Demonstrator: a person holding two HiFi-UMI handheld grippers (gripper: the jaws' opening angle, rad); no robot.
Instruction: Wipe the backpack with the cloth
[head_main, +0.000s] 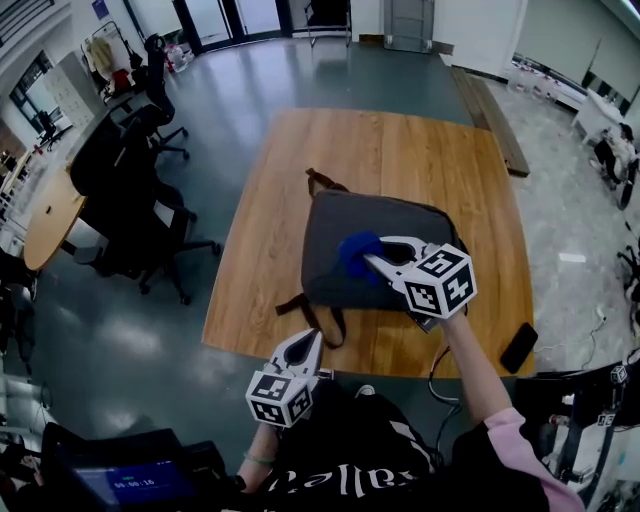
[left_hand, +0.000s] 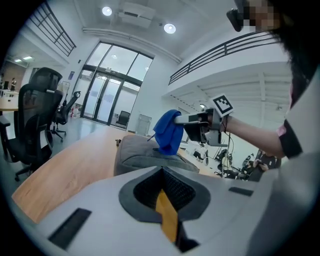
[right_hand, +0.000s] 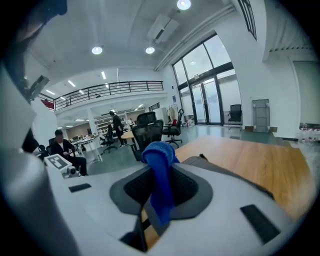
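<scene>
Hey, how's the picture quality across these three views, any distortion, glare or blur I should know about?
Head view: fisheye bends the table edges, light even, backpack sharp. Left gripper view: dark round vignette, ceiling lights blown out, the left gripper soft up close. Right gripper view: same vignette, the cloth in the right gripper slightly blurred.

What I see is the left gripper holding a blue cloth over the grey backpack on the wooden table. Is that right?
Wrong gripper: the right gripper holds the blue cloth, its jaws shut on it in the right gripper view. The left gripper is empty. The rest stands: the cloth is over the grey backpack on the wooden table.
</scene>
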